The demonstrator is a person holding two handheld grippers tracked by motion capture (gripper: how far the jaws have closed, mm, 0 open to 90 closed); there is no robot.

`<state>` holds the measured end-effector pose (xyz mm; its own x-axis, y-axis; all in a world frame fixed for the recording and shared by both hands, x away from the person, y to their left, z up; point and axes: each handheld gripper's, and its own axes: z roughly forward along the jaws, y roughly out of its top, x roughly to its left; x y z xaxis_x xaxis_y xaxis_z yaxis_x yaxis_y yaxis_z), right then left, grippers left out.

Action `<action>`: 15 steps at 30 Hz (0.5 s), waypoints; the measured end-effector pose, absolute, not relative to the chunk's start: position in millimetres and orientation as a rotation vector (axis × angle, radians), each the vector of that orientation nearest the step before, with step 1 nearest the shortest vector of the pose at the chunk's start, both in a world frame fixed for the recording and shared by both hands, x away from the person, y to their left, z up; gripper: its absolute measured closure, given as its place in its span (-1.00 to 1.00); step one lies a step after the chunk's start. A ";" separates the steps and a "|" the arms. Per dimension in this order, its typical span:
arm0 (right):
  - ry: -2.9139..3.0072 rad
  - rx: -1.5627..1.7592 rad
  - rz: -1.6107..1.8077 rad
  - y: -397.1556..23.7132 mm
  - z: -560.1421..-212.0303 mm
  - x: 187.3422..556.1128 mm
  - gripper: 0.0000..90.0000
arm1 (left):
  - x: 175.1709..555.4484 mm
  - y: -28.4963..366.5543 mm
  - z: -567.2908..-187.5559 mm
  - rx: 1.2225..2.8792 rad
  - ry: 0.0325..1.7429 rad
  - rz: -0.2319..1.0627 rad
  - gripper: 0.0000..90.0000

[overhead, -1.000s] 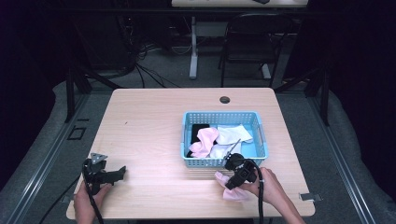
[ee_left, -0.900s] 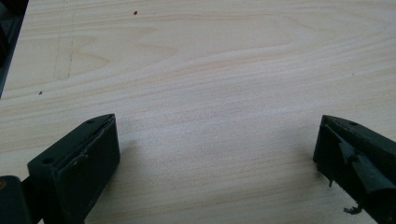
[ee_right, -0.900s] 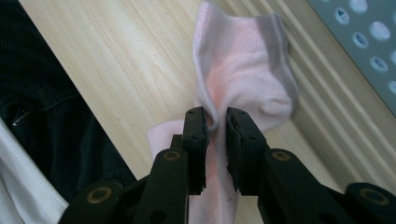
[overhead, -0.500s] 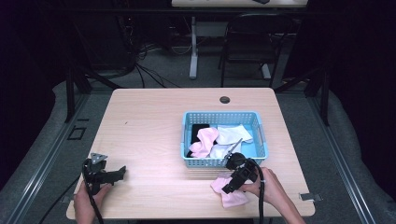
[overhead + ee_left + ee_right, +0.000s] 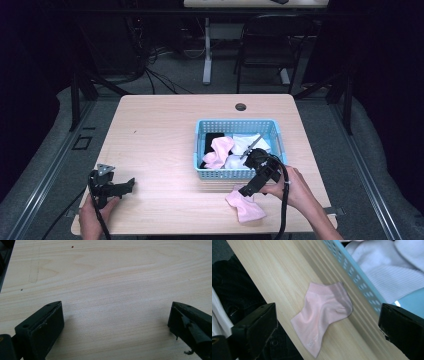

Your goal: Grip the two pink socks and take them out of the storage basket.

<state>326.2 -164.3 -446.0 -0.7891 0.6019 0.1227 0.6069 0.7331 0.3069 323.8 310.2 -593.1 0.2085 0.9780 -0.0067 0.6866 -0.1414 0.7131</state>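
Note:
A pink sock (image 5: 245,206) (image 5: 322,311) lies flat on the wooden table (image 5: 160,135) just in front of a blue basket (image 5: 235,173). My right gripper (image 5: 246,191) (image 5: 327,307) hovers over that sock, open wide, with nothing between its jaws. The basket holds another pink sock (image 5: 218,151), white socks (image 5: 245,144) (image 5: 387,267) and something black (image 5: 212,139). At the table's near-left corner my left gripper (image 5: 131,183) (image 5: 116,303) is open over bare wood.
The basket wall (image 5: 353,273) runs close beside the loose sock. A round cable hole (image 5: 241,107) sits at the table's far edge. A chair (image 5: 270,45) and desk legs stand beyond the table. The person's dark clothing (image 5: 239,282) shows past the near edge.
My right gripper was shut on the pink sock; it has opened and the sock now lies on the table in front of the basket. The left gripper has not moved.

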 end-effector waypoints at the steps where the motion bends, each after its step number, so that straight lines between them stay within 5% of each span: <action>1: -2.912 -1.019 -0.530 -164.2 -442.3 326.9 -0.99 | 323.8 310.2 -593.2 1.898 1.540 0.639 -0.99; 15: -2.945 -1.074 -0.594 -170.1 -404.0 347.8 -1.00 | 323.9 310.2 -593.2 1.898 1.540 0.638 -0.99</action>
<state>347.8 -170.1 -404.0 -0.7723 0.6303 0.0798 0.6119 0.7041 0.3602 323.9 310.2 -593.2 0.2091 0.9779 -0.0072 0.6859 -0.1414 0.7139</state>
